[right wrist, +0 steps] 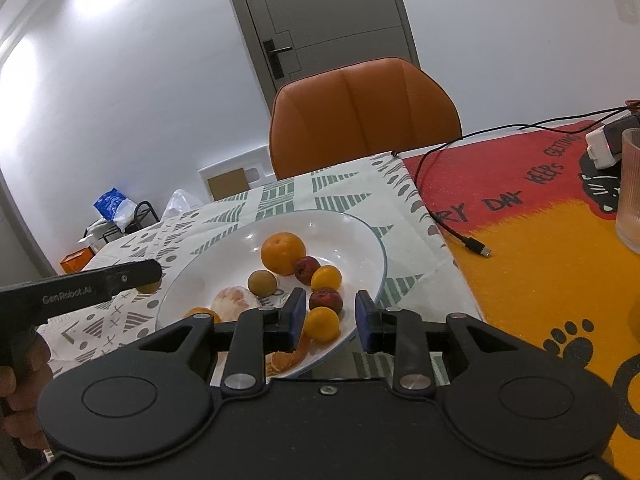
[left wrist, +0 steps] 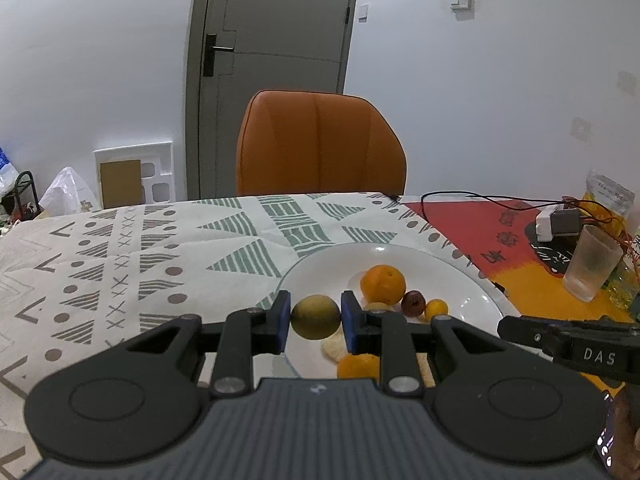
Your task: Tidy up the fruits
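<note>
Left gripper (left wrist: 316, 322) pinching a greenish-yellow fruit (left wrist: 315, 317)
Right gripper (right wrist: 328, 316), fingers spread, empty over the white plate's (right wrist: 360, 232) near rim.

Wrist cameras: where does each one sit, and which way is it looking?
Left wrist: on the left tool, looking over the plate towards the orange chair; its fingers grip a greenish fruit, right tool at right.
Right wrist: on the right tool, looking at the plate; left tool and a hand at left.
Shared: plate, orange chair, door.
</note>
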Tool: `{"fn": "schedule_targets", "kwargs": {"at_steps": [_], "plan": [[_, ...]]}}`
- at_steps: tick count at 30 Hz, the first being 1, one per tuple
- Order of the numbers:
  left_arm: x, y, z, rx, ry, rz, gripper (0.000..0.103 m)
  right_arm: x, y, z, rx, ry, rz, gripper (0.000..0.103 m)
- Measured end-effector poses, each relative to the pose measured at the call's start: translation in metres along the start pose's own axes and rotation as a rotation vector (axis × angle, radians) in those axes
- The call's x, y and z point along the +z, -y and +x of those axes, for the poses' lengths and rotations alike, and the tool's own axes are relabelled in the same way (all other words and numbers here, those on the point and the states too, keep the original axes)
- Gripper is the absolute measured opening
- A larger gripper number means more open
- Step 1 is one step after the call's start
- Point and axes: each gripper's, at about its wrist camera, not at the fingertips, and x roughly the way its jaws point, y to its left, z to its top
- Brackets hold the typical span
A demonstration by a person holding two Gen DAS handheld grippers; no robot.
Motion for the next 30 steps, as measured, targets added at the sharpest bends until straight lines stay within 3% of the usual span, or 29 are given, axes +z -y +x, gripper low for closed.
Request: {"fn": "schedule_targets", "kwargs": {"at_steps": [6,14,24,30], "plan": [[0.001,0.004,-0.002,0.017,0.000,0.027,0.028,-0.001,-0.002,0.000,0.007,-0.005,0.001,0.029],[-0.004,-0.015,-0.015,0.050,-0.026,-0.009,0.029,-0.002,-0.016,0.001,0.035,-0.009,-0.010,0.029],[-0.010,-0.032,-0.040,0.120,-0.017,-0.019,0.062,-0.004,-0.039,-0.002,0.075,-0.011,-0.029,0.037],[-0.012,-0.039,-0.057,0.167,-0.004,-0.021,0.081,-0.006,-0.051,-0.005,0.091,-0.002,-0.036,0.053]]}}
